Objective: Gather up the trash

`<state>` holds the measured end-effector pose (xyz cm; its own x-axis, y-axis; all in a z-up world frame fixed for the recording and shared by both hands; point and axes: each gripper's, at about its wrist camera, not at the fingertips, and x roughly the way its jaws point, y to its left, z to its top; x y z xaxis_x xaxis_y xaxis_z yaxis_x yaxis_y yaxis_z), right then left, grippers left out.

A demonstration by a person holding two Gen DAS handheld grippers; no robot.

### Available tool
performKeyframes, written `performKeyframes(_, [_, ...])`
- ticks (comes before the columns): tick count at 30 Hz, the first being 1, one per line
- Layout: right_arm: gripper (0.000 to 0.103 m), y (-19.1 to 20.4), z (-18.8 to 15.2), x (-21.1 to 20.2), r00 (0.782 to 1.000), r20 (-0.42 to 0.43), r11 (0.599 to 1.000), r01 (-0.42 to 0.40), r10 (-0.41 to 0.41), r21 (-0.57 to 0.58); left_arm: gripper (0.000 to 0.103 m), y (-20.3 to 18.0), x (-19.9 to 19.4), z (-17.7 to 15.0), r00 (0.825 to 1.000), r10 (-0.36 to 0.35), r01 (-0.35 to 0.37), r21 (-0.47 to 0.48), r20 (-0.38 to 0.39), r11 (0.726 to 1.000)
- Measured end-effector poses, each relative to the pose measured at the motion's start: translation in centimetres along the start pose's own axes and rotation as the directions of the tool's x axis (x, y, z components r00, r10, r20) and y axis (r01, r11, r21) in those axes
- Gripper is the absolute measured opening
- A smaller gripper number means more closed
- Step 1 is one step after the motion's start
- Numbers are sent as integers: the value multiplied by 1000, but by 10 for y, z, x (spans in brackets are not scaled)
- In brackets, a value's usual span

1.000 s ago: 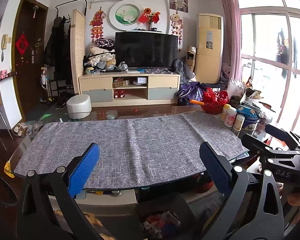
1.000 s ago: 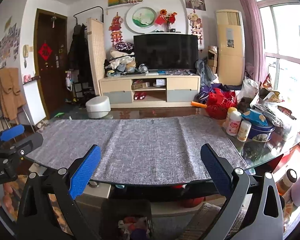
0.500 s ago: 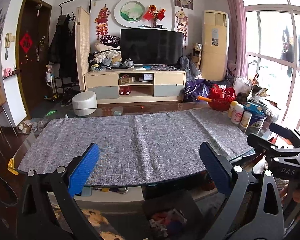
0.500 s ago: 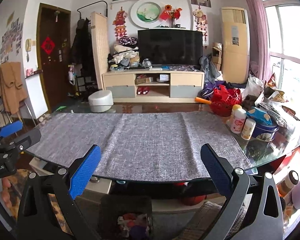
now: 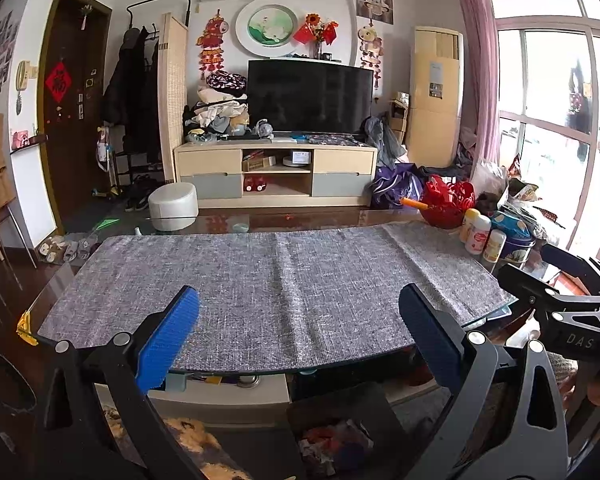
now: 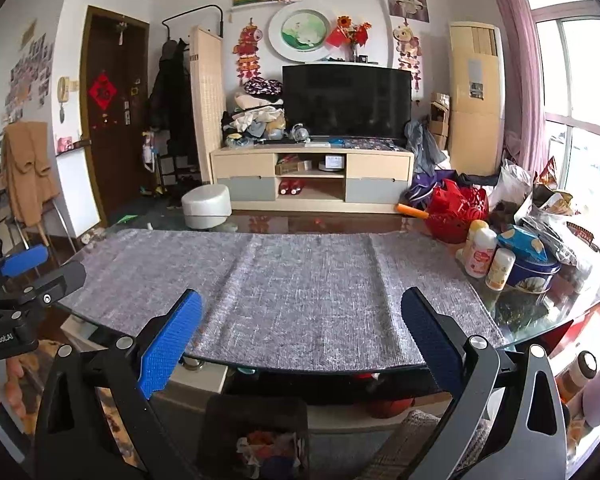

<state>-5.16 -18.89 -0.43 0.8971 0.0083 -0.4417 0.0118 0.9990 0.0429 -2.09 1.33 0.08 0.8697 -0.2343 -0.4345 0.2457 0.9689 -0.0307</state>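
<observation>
1. Directly ahead in the left wrist view, the left hand-held gripper (image 5: 299, 330) hovers at the near edge of a glass tabletop (image 5: 500, 312), its blue-padded fingers (image 5: 168, 344) spread wide with nothing between them.
2. Over most of that tabletop lies a grey woven cloth (image 5: 268, 280). On the floor below the near edge sits a dark bin (image 5: 340, 408) with crumpled trash (image 5: 332, 444) inside. The right hand-held gripper (image 5: 564, 312) shows at the right edge.
3. Next, in the right wrist view, the right hand-held gripper (image 6: 300, 332) is likewise spread wide and empty, above the same cloth (image 6: 300, 280).
4. Bottles (image 6: 480, 254) and a blue tin (image 6: 532, 272) crowd the tabletop's right end. The bin (image 6: 256, 412) stands on the floor below, trash (image 6: 268, 448) visible in it. The left hand-held gripper (image 6: 24, 280) appears at the left edge.
</observation>
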Motion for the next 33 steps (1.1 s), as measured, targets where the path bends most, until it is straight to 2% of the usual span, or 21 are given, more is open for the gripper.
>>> performKeyframes(33, [100,1,0,-6,1000,6,1000,-3,3,16,95,0,-5,-1,1000,2,-2,-2,0,1000])
